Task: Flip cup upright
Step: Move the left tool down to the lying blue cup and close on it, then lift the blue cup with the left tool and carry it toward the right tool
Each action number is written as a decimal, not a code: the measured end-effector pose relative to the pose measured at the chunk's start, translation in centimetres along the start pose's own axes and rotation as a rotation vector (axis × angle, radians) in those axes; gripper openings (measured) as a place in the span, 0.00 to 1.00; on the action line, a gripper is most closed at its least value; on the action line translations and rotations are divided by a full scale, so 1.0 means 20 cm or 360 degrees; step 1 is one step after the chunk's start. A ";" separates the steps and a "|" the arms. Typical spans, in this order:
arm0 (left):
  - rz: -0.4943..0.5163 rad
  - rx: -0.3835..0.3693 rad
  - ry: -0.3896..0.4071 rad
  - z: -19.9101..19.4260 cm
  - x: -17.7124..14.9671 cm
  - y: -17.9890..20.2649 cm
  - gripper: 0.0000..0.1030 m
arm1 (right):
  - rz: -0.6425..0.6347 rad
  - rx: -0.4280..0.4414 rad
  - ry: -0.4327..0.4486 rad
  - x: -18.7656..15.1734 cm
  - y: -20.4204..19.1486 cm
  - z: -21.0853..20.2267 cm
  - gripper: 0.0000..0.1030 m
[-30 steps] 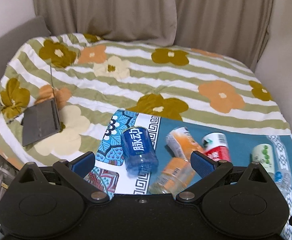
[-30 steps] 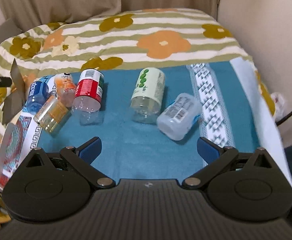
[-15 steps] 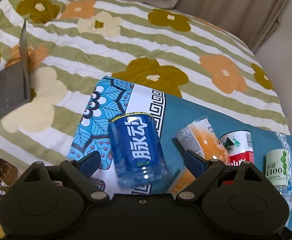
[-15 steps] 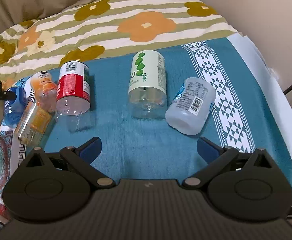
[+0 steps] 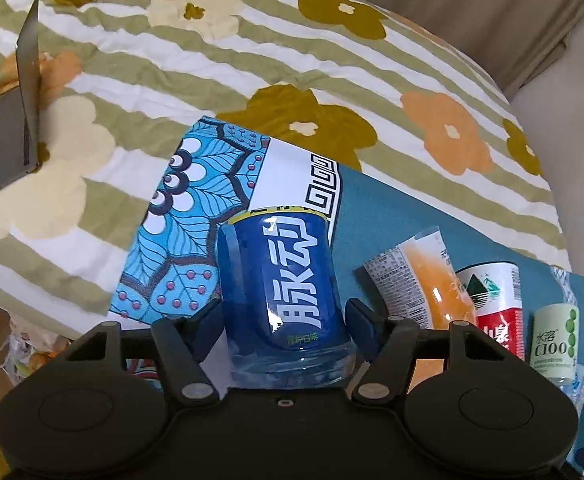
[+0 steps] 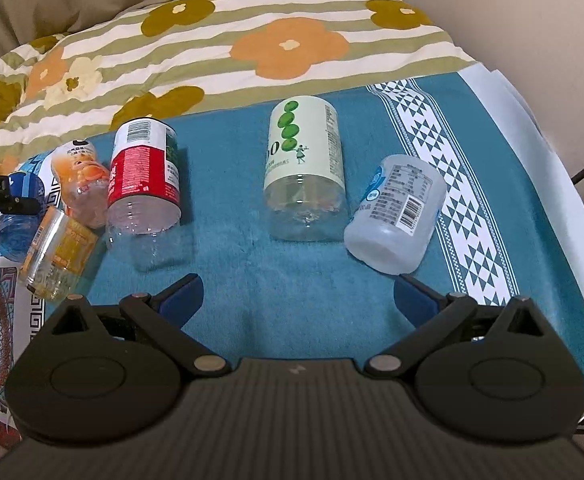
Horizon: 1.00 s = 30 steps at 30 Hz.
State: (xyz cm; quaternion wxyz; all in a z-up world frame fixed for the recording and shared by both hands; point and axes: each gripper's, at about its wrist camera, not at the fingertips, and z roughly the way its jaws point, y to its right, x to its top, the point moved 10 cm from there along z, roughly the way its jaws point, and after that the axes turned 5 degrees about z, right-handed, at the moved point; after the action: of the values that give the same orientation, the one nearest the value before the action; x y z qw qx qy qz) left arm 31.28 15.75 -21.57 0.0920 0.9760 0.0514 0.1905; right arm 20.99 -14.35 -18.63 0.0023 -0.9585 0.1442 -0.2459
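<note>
A blue cup [image 5: 283, 292] cut from a bottle, with white Chinese lettering, lies on its side on the patterned mat. My left gripper [image 5: 283, 316] has its jaws on either side of the cup's lower end, closed in against its walls. In the right wrist view the blue cup [image 6: 19, 208] shows at the far left edge with the left gripper's body beside it. My right gripper [image 6: 296, 296] is open and empty above the teal towel [image 6: 231, 280], short of the green-label cup [image 6: 304, 172] and the clear white cup [image 6: 396, 212].
Several more cut-bottle cups lie on their sides: an orange one [image 5: 424, 280], a red one [image 6: 143, 176], a yellow one [image 6: 57, 256]. A grey laptop [image 5: 3, 136] sits open at the left on the flowered bedspread [image 5: 251, 60]. A wall stands at the right.
My left gripper moved forward and down onto the blue cup and its jaws narrowed onto the cup's sides. My right gripper moved slightly closer to the cups and stayed open.
</note>
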 end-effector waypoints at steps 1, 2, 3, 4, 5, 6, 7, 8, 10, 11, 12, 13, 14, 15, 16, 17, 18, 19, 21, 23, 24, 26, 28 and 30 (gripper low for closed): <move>0.0010 0.0007 0.0005 -0.01 0.00 0.00 0.68 | -0.0003 0.0003 0.0004 0.00 0.00 0.00 1.00; 0.0018 0.0015 0.0011 -0.02 -0.01 0.00 0.68 | -0.0005 0.0006 0.0008 0.01 -0.01 -0.01 1.00; 0.0025 0.0020 0.0019 -0.03 -0.01 0.00 0.68 | -0.0007 0.0008 0.0011 0.01 -0.01 -0.01 1.00; 0.0032 0.0027 0.0028 -0.04 -0.01 -0.01 0.68 | -0.0009 0.0014 0.0014 0.01 -0.01 -0.01 1.00; 0.0038 0.0031 0.0039 -0.06 -0.01 -0.01 0.68 | -0.0012 0.0020 0.0017 0.01 -0.01 -0.02 1.00; 0.0042 0.0038 0.0051 -0.08 -0.01 -0.01 0.68 | -0.0016 0.0025 0.0021 0.01 -0.02 -0.02 1.00; 0.0048 0.0047 0.0067 -0.10 -0.01 -0.01 0.68 | -0.0022 0.0030 0.0024 0.02 -0.02 -0.03 1.00; 0.0053 0.0055 0.0082 -0.13 -0.01 -0.01 0.68 | -0.0030 0.0036 0.0028 0.02 -0.02 -0.03 1.00; 0.0065 0.0076 0.0116 -0.18 -0.02 -0.01 0.68 | -0.0044 0.0053 0.0037 0.02 -0.02 -0.05 1.00; 0.0077 0.0092 0.0136 -0.20 -0.02 0.00 0.68 | -0.0052 0.0065 0.0044 0.02 -0.02 -0.06 1.00; 0.0091 0.0112 0.0163 -0.24 -0.03 0.00 0.68 | -0.0060 0.0076 0.0050 0.02 -0.02 -0.07 1.00; 0.0103 0.0127 0.0185 -0.28 -0.03 0.01 0.68 | -0.0070 0.0087 0.0058 0.02 -0.02 -0.08 1.00; 0.0112 0.0141 0.0206 -0.31 -0.04 0.02 0.68 | -0.0082 0.0098 0.0069 0.03 -0.02 -0.10 1.00; 0.0118 0.0152 0.0228 -0.35 -0.05 0.03 0.68 | -0.0094 0.0106 0.0078 0.03 -0.01 -0.11 1.00; 0.0123 0.0164 0.0249 -0.38 -0.07 0.04 0.68 | -0.0106 0.0117 0.0090 0.04 -0.01 -0.13 1.00; 0.0126 0.0171 0.0265 -0.42 -0.09 0.05 0.68 | -0.0119 0.0130 0.0108 0.04 0.00 -0.16 1.00; 0.0127 0.0176 0.0280 -0.45 -0.11 0.07 0.68 | -0.0128 0.0139 0.0119 0.04 0.01 -0.17 1.00; 0.0123 0.0180 0.0297 -0.48 -0.13 0.09 0.68 | -0.0141 0.0151 0.0134 0.04 0.03 -0.20 1.00; 0.0113 0.0182 0.0324 -0.54 -0.18 0.13 0.68 | -0.0164 0.0164 0.0156 0.04 0.07 -0.23 1.00; 0.0102 0.0176 0.0351 -0.59 -0.23 0.17 0.68 | -0.0185 0.0170 0.0176 0.04 0.11 -0.26 1.00; 0.0099 0.0173 0.0358 -0.61 -0.26 0.20 0.68 | -0.0194 0.0173 0.0189 0.04 0.14 -0.28 1.00; 0.0095 0.0172 0.0370 -0.64 -0.33 0.26 0.68 | -0.0201 0.0185 0.0208 0.04 0.20 -0.30 1.00; 0.0093 0.0168 0.0370 -0.66 -0.40 0.32 0.68 | -0.0207 0.0201 0.0221 0.04 0.26 -0.33 1.00; 0.0091 0.0161 0.0364 -0.67 -0.46 0.39 0.68 | -0.0223 0.0210 0.0225 0.03 0.32 -0.34 1.00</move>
State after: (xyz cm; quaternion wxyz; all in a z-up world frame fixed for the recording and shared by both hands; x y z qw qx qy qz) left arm 18.20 9.04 -11.17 0.0307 0.9524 0.0431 0.3003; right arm 16.43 -20.18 -12.86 0.0382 -0.9443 0.0602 -0.3214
